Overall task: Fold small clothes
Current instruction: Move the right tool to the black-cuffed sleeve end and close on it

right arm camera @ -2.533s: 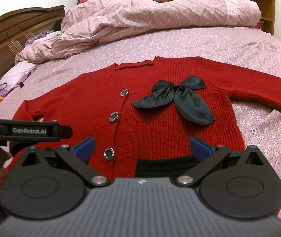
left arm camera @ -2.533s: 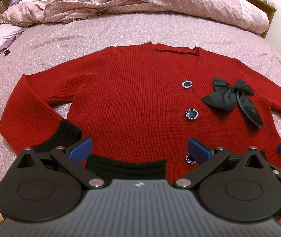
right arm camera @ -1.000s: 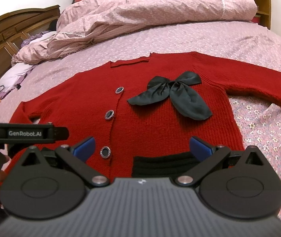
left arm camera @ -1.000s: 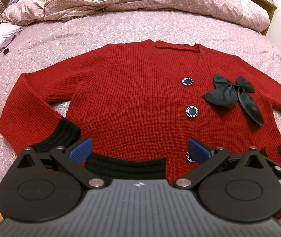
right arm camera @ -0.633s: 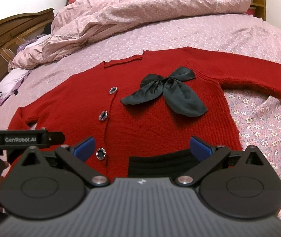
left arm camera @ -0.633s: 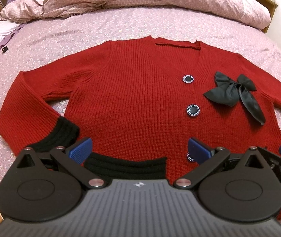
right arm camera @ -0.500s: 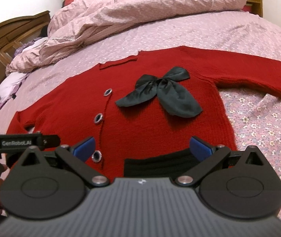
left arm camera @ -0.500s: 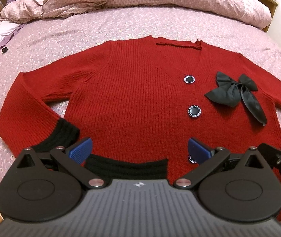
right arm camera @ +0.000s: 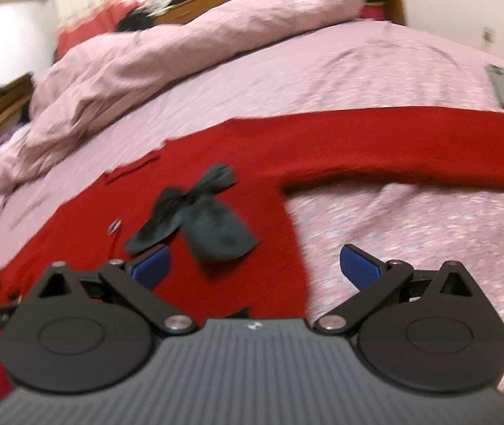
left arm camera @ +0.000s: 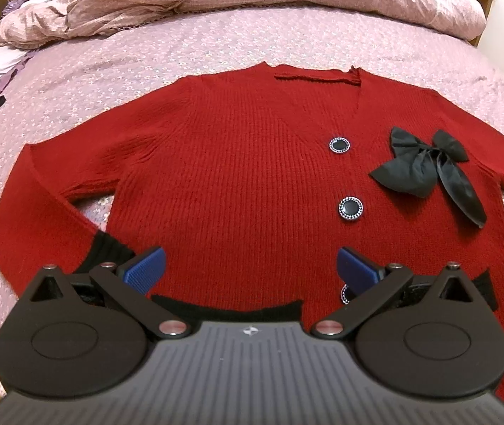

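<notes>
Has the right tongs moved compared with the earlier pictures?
Yes. The right tongs have swung rightward: the black bow on the red cardigan now sits left of centre, and bare bedsheet lies ahead.

Red cardigan [left arm camera: 238,177] — black bow, flat, sleeves spread

Red cardigan [left arm camera: 238,163], black bow [left arm camera: 425,173]

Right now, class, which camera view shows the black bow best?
The left wrist view: the bow is sharp and whole on the red cardigan. The right wrist view shows it nearer but blurred.
</notes>
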